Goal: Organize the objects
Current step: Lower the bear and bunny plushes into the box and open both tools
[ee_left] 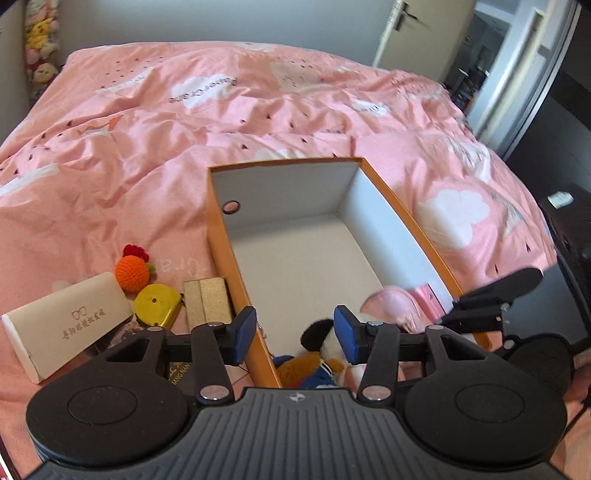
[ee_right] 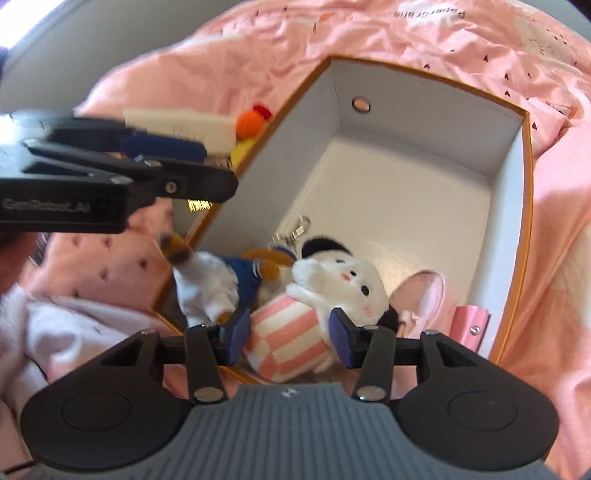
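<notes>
fuzzy striped plush [ee_right: 288,339] between right gripper [ee_right: 291,334] pads, inside smooth cardboard box [ee_right: 424,177].

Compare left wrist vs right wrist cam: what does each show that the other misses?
Left wrist only: the gold box beside the carton, the door and the stuffed toys in the far corner.
Right wrist only: the white plush's face and its pink-striped body between the right gripper fingers, plus the keychain clasp.
Both: the orange-rimmed box, pink bedding, glasses case, orange crochet fruit, yellow tape measure, pink case and the left gripper.
</notes>
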A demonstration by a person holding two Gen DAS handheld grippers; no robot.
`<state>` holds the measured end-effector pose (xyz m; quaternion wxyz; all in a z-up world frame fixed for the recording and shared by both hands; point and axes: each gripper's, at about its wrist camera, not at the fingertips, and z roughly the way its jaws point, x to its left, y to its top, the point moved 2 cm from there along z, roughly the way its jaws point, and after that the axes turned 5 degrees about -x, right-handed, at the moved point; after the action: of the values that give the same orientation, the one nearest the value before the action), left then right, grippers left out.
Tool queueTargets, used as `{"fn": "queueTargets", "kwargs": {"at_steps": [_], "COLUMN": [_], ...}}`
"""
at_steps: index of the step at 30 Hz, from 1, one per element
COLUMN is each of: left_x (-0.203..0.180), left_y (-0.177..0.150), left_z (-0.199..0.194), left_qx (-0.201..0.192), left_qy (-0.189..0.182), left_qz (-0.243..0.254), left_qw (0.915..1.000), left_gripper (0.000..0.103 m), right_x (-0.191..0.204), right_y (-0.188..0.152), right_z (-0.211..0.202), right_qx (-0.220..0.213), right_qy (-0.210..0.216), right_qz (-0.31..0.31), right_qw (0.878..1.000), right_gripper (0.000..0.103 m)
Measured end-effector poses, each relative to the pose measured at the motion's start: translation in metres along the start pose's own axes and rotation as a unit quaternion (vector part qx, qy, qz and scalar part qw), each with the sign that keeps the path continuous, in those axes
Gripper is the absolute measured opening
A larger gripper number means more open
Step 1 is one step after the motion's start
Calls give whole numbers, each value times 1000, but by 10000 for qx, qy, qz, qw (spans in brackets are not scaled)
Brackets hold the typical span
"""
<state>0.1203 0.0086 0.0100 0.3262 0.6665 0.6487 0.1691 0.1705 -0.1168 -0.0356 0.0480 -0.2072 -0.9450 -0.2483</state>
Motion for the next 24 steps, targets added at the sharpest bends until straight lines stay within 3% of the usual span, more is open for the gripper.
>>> {"fn": "queueTargets", "kwargs": {"at_steps": [5, 11, 14, 19, 24], "left_x": [-13, -27, -40, -56, -63], "left_y": [-6, 1, 2, -6, -15], "left_z": [10, 33, 49, 76, 98], "left_qx": [780, 1381, 1747, 2361, 2786], "left_qy": [-373, -380, -495, -375, -341], "left_qz": [634, 1397, 1915, 2691, 3073], "left_qw": [9942, 9798, 9646, 9330, 9093], "left_gripper": [46, 44, 44, 44, 42], "right_x": [-4, -13, -18, -38, -47], "right_y": [-4, -7, -6, 0, 5], "right_z": [9, -2, -17, -31, -14], "right_qx": [355, 215, -15, -314, -303], "right_qy": [-43, 16, -60, -491, -236], "right_qz": [38, 267, 155, 76, -189], "right_qw": [9994, 9994, 9999, 9983, 9991], "right_gripper": [50, 50, 49, 49, 42]}}
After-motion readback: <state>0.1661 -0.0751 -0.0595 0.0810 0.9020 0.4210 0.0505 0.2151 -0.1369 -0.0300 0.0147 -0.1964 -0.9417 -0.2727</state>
